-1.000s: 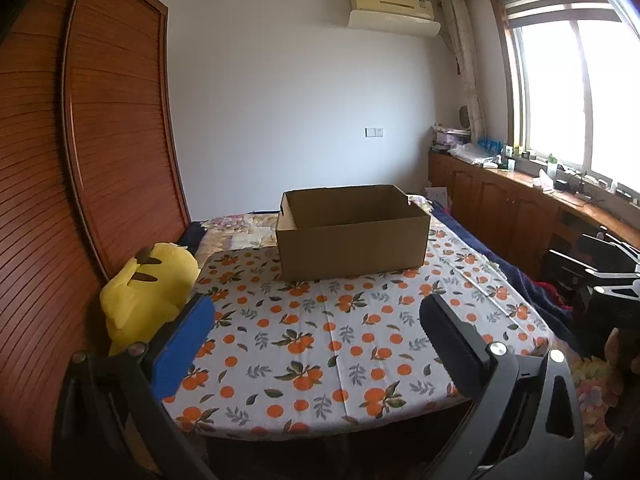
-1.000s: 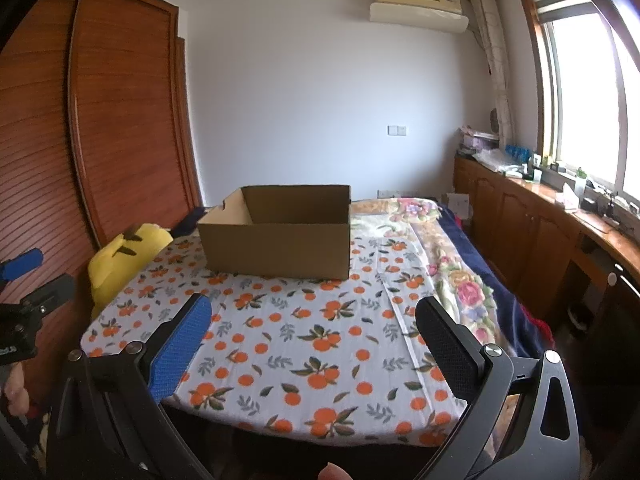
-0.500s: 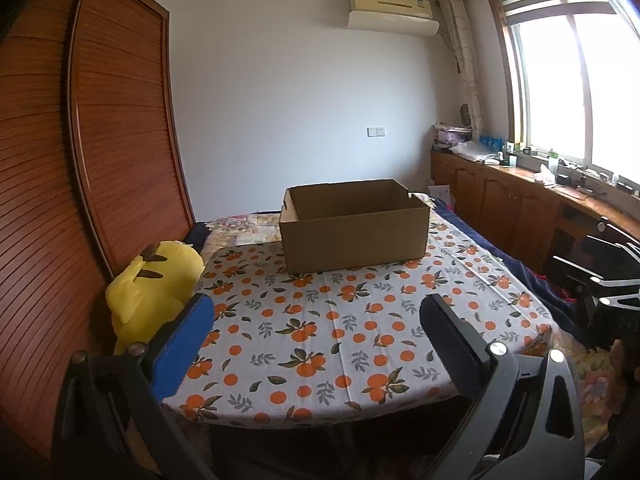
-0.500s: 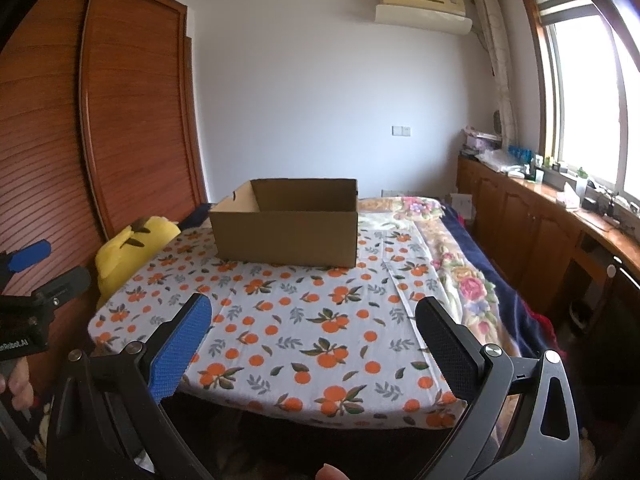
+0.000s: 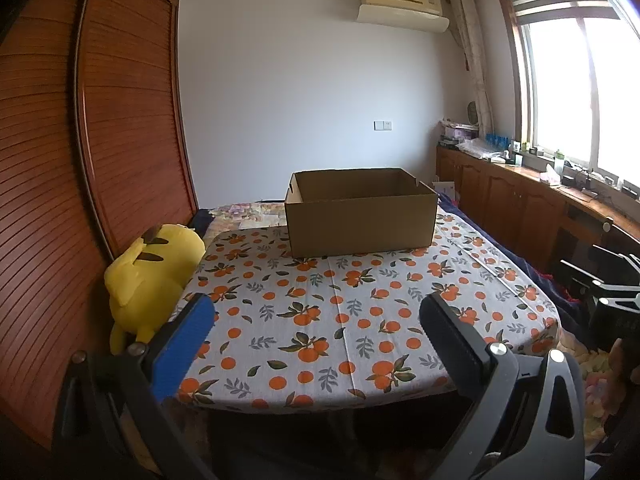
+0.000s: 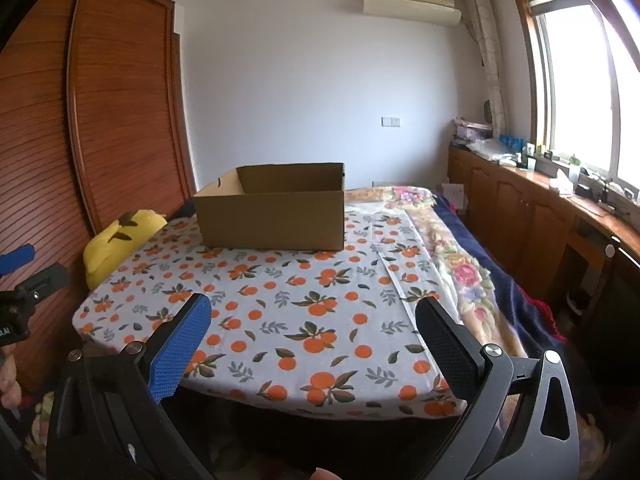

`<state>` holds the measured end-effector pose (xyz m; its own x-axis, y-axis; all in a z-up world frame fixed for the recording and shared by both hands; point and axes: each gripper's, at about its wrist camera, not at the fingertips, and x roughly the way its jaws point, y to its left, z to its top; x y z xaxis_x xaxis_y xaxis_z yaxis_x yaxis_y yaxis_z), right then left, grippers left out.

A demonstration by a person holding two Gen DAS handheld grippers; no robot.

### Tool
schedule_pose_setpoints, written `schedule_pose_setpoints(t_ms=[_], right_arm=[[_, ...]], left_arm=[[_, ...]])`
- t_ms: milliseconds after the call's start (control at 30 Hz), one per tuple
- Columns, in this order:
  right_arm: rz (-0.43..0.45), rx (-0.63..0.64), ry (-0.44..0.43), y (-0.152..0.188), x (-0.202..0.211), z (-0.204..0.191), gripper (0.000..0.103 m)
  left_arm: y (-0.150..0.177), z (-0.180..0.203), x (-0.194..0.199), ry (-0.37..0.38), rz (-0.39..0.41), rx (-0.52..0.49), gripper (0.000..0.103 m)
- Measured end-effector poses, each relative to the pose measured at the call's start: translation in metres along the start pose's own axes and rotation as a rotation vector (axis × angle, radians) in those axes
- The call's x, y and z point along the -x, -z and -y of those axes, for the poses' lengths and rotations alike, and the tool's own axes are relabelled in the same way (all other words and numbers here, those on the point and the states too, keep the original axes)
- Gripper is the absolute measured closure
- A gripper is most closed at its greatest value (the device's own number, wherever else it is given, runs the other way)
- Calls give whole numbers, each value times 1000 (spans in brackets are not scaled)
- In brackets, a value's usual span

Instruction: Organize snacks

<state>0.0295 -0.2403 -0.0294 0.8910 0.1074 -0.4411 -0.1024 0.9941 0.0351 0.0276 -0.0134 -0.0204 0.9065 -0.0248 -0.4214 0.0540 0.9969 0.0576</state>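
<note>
An open brown cardboard box (image 5: 362,216) stands at the far end of a table covered by an orange-print cloth (image 5: 340,312); it also shows in the right wrist view (image 6: 274,214). What lies inside the box is hidden. No snacks are in view. My left gripper (image 5: 316,314) is open and empty, held before the table's near edge. My right gripper (image 6: 312,314) is open and empty, also short of the near edge (image 6: 280,364). The left gripper shows at the left edge of the right wrist view (image 6: 18,280).
A yellow plush toy (image 5: 150,272) leans at the table's left side against a wooden slatted wardrobe (image 5: 120,120). A bed with a floral blanket (image 6: 460,256) lies right of the table. Wooden cabinets (image 5: 520,208) with clutter run under the window.
Both grippers have drawn back and tilted upward from the table, so the box and the cloth sit farther off and the table's near edge shows. Both stay open.
</note>
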Motion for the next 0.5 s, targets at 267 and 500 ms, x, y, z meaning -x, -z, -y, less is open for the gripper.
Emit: schedule_pose_setpoints(t_ms=[267, 500], right_arm=[[2, 11, 9, 1, 1, 1, 0], [-3, 7, 4, 1, 0, -1, 0]], left_arm=[[1, 0, 1, -2, 5, 2, 0], [1, -2, 1, -6, 12, 6, 0]])
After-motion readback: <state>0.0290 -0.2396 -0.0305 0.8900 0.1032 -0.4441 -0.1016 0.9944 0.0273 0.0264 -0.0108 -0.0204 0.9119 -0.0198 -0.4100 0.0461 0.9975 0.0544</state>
